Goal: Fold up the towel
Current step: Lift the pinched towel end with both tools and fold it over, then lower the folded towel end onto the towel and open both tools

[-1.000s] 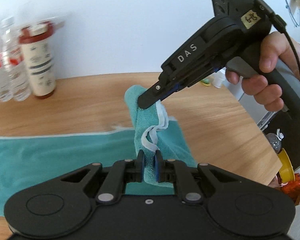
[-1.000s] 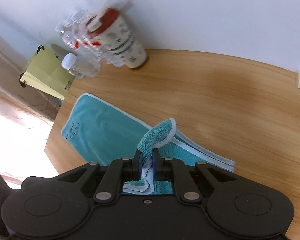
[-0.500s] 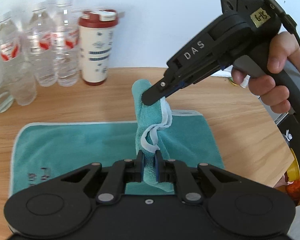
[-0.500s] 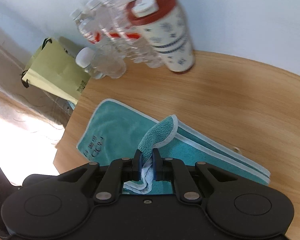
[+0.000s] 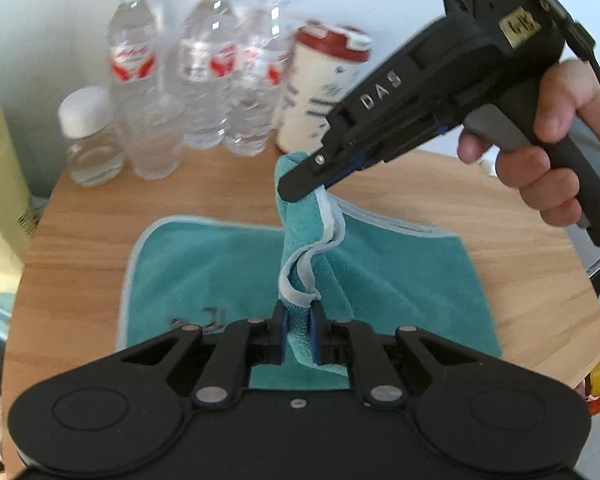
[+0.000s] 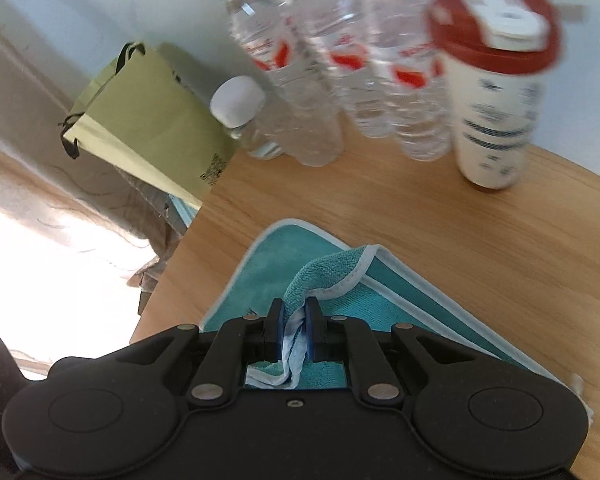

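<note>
A teal towel (image 5: 204, 264) with a pale hem lies doubled over on the wooden table (image 5: 96, 216). My left gripper (image 5: 298, 326) is shut on a bunched corner of it at the near edge. My right gripper (image 5: 300, 190), held in a hand (image 5: 540, 168), is shut on the other corner farther back. The raised hem hangs between the two. In the right wrist view the towel (image 6: 268, 276) runs under my right gripper (image 6: 294, 330), whose pads pinch teal cloth and white hem.
Several clear water bottles (image 5: 208, 80) and a white cup with a red lid (image 5: 320, 84) stand at the back by the wall. A small white-capped jar (image 5: 88, 140) stands left of them. A green paper bag (image 6: 148, 120) sits off the table's left edge.
Both grippers have carried the lifted towel edge to the left over the flat part. The towel's left end, the bottles and the cup have come into view and nearer.
</note>
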